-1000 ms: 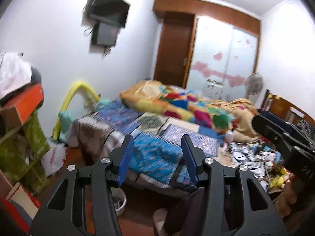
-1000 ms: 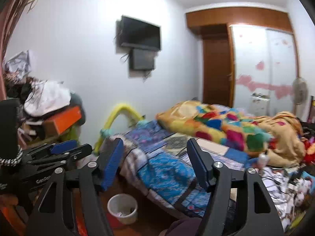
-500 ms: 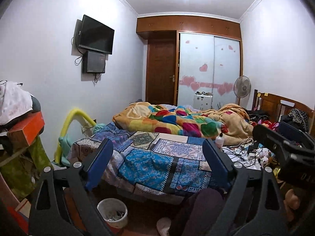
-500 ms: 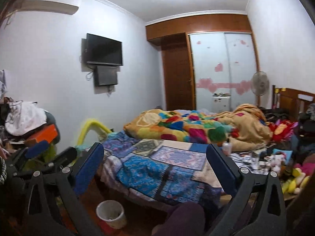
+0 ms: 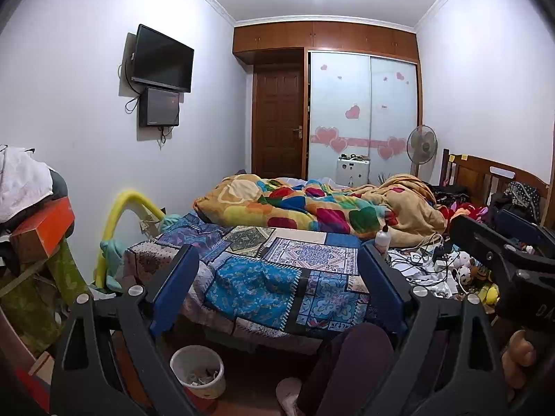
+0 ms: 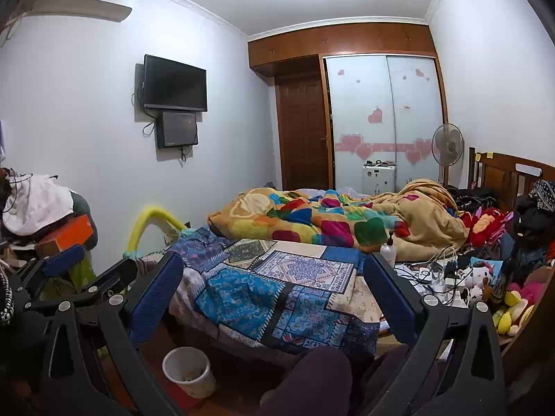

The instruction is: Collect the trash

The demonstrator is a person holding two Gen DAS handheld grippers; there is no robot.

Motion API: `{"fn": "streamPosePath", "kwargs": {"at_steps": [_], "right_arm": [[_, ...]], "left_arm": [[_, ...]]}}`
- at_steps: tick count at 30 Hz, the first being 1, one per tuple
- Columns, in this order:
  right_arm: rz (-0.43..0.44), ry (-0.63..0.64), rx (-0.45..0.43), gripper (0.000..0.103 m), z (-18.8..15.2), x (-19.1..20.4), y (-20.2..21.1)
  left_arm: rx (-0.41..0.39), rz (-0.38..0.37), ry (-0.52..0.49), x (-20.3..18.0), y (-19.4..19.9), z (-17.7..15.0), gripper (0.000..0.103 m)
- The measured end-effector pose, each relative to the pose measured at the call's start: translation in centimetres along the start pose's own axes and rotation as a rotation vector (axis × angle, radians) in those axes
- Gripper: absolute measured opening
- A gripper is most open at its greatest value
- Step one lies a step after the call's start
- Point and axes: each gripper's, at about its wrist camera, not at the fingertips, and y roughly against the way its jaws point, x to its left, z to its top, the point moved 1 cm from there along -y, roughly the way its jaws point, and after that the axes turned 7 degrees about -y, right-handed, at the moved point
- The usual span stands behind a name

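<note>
Bedroom: patchwork bed ahead, white bin below, cable clutter right.

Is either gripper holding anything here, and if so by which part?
Nothing is held. The left gripper and right gripper have just opened wide, with nothing between their jaws.

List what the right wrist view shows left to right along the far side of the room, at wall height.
Wall TV → wooden door → sliding wardrobe doors with heart stickers → standing fan → wooden headboard.
</note>
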Motion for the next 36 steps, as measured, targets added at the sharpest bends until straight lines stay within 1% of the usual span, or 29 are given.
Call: {"fn": "streamPosePath", "kwargs": {"at_steps": [15, 26, 36], "right_arm": [[0.02, 0.021, 0.052, 0.103, -0.6, -0.4, -0.6], [0.021, 0.024, 0.056, 0.103, -0.5, -0.1, -0.7], [0.039, 0.037, 0.068, 0.103, -0.4, -0.5, -1.0]], "left_arm": [[0.036, 0.014, 0.03, 0.9, -0.5, -0.9, 0.093], [0.038, 0.016, 0.035, 1.1, -0.5, -1.0, 0.093], [0.04, 0.018, 0.034, 0.8, -0.6, -1.1, 0.093]]}}
